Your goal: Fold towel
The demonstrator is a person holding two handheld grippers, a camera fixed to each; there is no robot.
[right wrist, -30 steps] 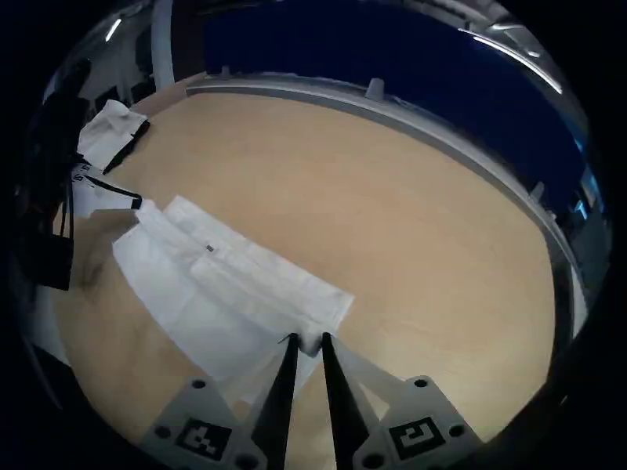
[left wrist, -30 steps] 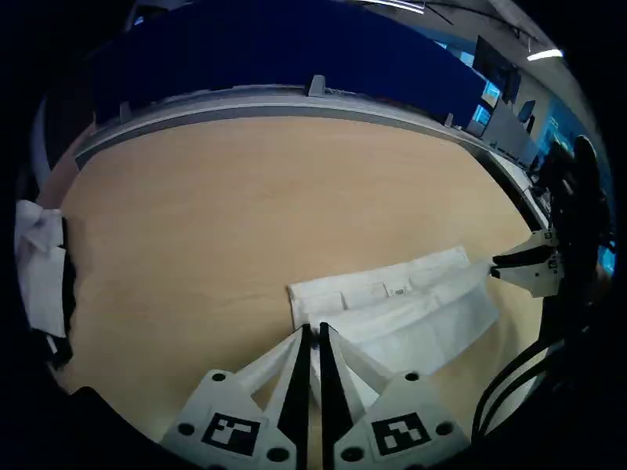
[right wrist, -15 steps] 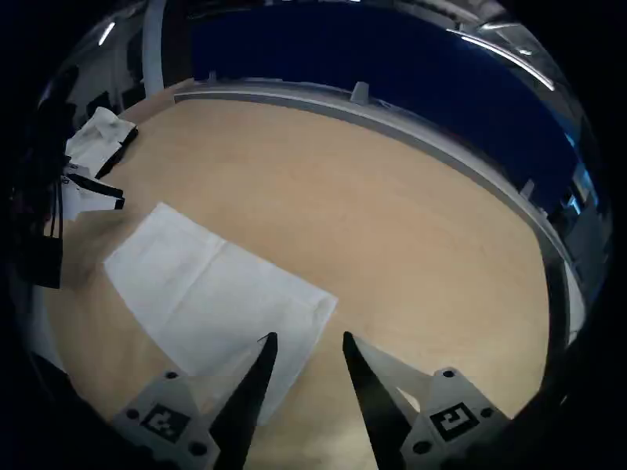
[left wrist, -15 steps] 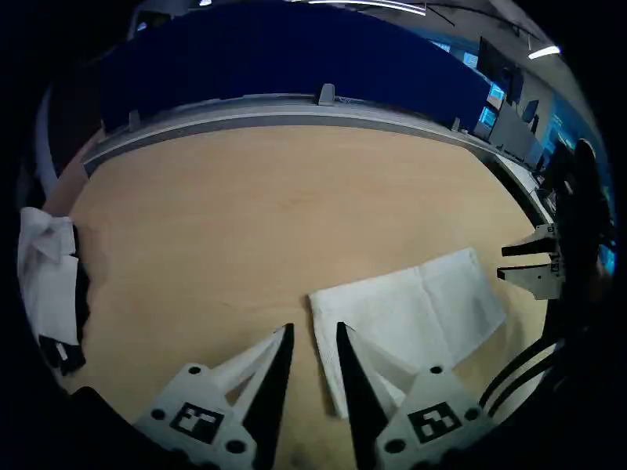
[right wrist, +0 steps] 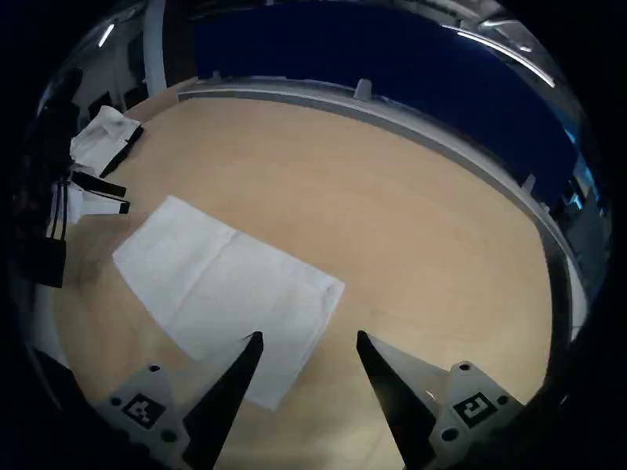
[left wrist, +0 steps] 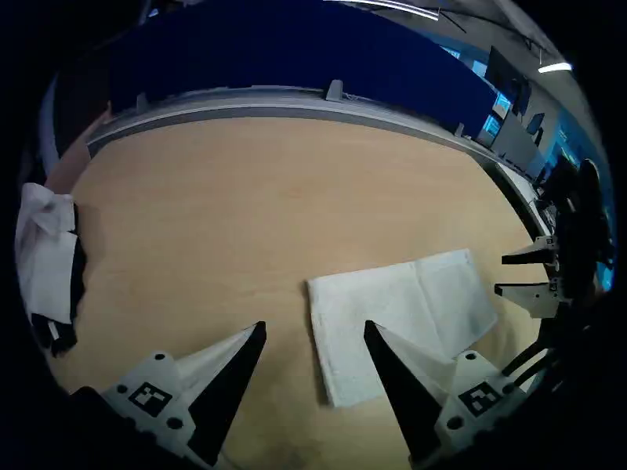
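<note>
A white towel (left wrist: 400, 309) lies folded flat on the wooden table, a rough rectangle with a crease across it. In the left gripper view, my left gripper (left wrist: 313, 337) is open just above the towel's left end, nothing between its fingers. The right gripper (left wrist: 521, 272) appears at the towel's right end, also open. In the right gripper view, the towel (right wrist: 227, 294) spreads to the left, and my right gripper (right wrist: 308, 345) is open over its near corner, holding nothing. The left gripper (right wrist: 98, 196) shows at the towel's far end.
A pile of white cloth with dark edges (left wrist: 43, 262) sits at the table's left edge, seen again as the cloth pile (right wrist: 102, 141). A blue partition (left wrist: 298, 55) with a grey rail runs along the table's far side. A bare wood table (left wrist: 259, 196) stretches beyond the towel.
Both grippers let go of the towel's raised edge and opened wide. The towel dropped into a flat fold, and both grippers pulled back slightly from it.
</note>
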